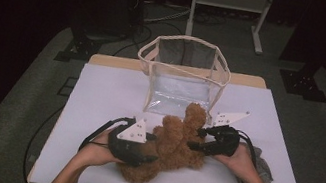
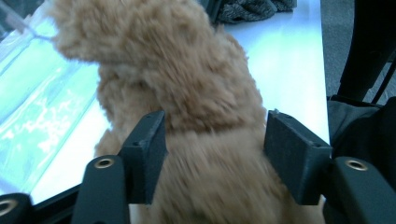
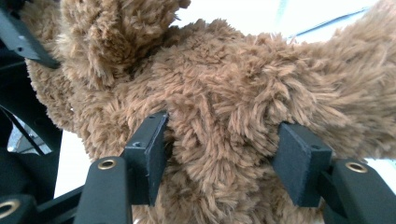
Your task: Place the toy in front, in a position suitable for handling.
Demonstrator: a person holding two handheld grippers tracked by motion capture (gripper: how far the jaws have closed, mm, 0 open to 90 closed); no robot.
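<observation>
Gripping the brown plush teddy bear (image 1: 177, 145) at centre frame on the desk (image 1: 109, 97), my left hand-held gripper (image 1: 150, 146) and right hand-held gripper (image 1: 199, 139) clamp its fur. Next, I judge: lift into the clear plastic bag (image 1: 181, 74) above.

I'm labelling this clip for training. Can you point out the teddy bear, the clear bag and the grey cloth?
teddy bear (image 1: 175, 142): high view, on its furry brown body.
clear bag (image 1: 179, 87): high view, on its see-through front wall.
grey cloth (image 1: 266, 171): high view, on the crumpled part beside the right forearm.
</observation>
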